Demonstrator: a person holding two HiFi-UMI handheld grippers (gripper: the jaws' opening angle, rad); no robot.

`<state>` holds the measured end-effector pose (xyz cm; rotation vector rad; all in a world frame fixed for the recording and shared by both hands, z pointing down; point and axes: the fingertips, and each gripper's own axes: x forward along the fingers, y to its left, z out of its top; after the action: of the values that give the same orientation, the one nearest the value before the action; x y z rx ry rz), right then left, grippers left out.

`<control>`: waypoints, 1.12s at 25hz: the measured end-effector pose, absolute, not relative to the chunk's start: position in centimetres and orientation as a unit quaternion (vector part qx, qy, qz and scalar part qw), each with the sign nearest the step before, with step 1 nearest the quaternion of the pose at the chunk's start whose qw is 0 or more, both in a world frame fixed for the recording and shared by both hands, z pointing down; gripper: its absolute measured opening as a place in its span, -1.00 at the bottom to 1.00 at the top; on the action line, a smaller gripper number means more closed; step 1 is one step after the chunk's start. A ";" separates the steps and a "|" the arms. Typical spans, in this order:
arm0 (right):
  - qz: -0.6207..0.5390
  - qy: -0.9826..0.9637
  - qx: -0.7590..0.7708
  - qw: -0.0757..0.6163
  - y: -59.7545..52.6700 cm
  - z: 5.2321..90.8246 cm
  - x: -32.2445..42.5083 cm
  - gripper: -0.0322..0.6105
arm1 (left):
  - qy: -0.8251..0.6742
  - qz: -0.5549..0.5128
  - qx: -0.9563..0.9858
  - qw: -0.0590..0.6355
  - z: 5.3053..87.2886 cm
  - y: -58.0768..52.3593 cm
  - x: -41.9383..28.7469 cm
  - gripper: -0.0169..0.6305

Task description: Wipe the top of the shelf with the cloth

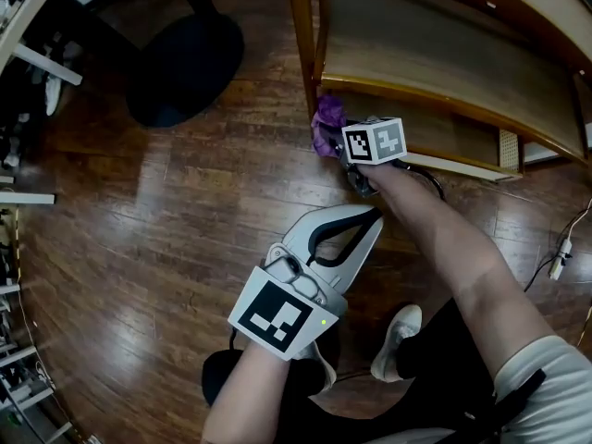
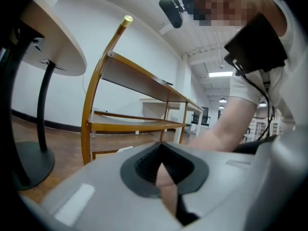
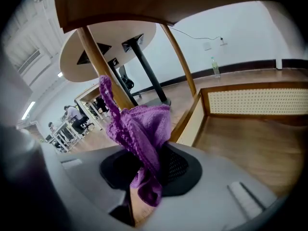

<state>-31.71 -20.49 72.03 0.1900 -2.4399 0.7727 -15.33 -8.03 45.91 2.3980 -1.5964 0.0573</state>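
1. Head view: right gripper [image 1: 340,148] low at the shelf [image 1: 435,72] corner post, purple cloth [image 1: 326,126] bunched at its tip; left gripper [image 1: 368,220] near it, over the floor [image 1: 166,211].
2. Left gripper view: jaws closed together, nothing between.
3. Right gripper view: jaws clamped on the cloth, beside the bottom board.

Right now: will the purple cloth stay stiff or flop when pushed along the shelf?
Likely floppy: the purple cloth bunches and droops from the right gripper. Probably light: a thin strip stands up unsupported. Its knit looks grippy, not slippery.
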 end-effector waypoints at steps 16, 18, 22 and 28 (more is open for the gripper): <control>0.272 -0.904 0.123 0.305 -27.2 72.5 -19.8 -0.59 | -0.496 0.021 0.859 0.122 47.2 -12.0 -12.1 -0.89; 0.270 -0.902 0.135 0.309 -28.4 72.5 -17.1 -0.59 | -0.486 0.016 0.864 0.128 47.5 -12.5 -11.6 -0.89; 0.267 -0.895 0.176 0.313 -31.5 72.7 -10.6 -0.59 | -0.466 0.019 0.874 0.137 48.6 -12.9 -10.9 -0.89; 0.264 -0.870 0.260 0.324 -36.3 73.3 0.4 -0.59 | -0.459 0.023 0.880 0.121 49.1 -13.9 -11.3 -0.89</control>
<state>0.37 -36.31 73.29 0.6807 -2.2830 0.6921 -11.32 -13.93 49.14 2.5706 -1.3394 0.0682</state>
